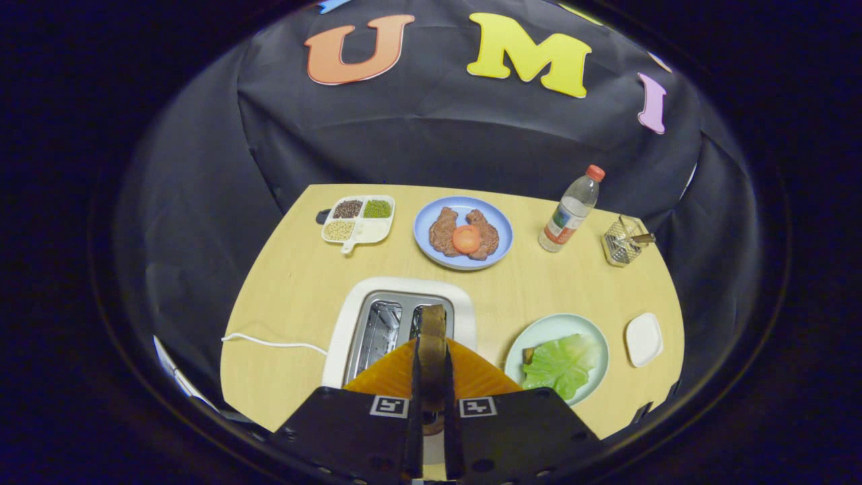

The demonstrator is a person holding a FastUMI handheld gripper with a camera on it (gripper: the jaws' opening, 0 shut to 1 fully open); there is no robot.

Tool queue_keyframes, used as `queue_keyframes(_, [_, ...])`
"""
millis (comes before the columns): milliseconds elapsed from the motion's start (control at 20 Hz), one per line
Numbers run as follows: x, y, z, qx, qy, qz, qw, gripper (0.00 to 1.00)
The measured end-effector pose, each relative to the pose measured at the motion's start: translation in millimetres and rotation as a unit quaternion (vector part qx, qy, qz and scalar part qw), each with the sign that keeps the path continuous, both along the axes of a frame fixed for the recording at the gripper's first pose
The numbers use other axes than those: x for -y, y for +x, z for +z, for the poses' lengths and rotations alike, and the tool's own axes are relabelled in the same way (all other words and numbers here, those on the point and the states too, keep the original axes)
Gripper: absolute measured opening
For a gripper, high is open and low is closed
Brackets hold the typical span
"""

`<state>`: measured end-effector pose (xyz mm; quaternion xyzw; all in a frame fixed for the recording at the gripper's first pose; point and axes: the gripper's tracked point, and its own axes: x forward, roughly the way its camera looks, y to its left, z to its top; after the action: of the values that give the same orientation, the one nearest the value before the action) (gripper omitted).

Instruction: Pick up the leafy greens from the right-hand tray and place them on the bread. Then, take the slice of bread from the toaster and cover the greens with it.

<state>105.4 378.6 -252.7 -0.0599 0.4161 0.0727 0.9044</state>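
In the gripper view, the tool (432, 377) is seen nearly closed, its two orange fingers (387, 374) pressed against the flat faces of a slice of bread (432, 337) held upright on its edge between them. The slice is poised directly over the right slot of the white toaster (401, 316), and it appears to have been lifted clear or almost clear of that slot; whether the lower edge is fully out cannot be told, since it is hidden by the fingers. To the right of the toaster, on the tabletop (289, 283), a pale green plate (532, 333) is seen carrying the leafy greens (559, 364), which are laid over a lower slice of bread whose brown corner (528, 355) shows at their left edge. The first part of the task is therefore judged complete, and the covering step is in hand.

For that step to be done well, the slice should be raised straight up until the toaster rim is cleared, then carried right and turned from upright to flat above the greens. It should be lowered until the leaf is touched before the grip is eased, so that the greens are not dragged off and the two slices are aligned. Beyond the toaster, a blue plate (463, 232), a water bottle (570, 210) and a divided dish (358, 219) stand well apart from this path.
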Motion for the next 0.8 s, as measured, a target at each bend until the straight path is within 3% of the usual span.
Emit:
queue_keyframes(550, [32,2,84,0.043,0.063,0.010,0.997,0.12])
queue_keyframes(800, [79,12,74,0.030,0.063,-0.017,0.997,0.12])
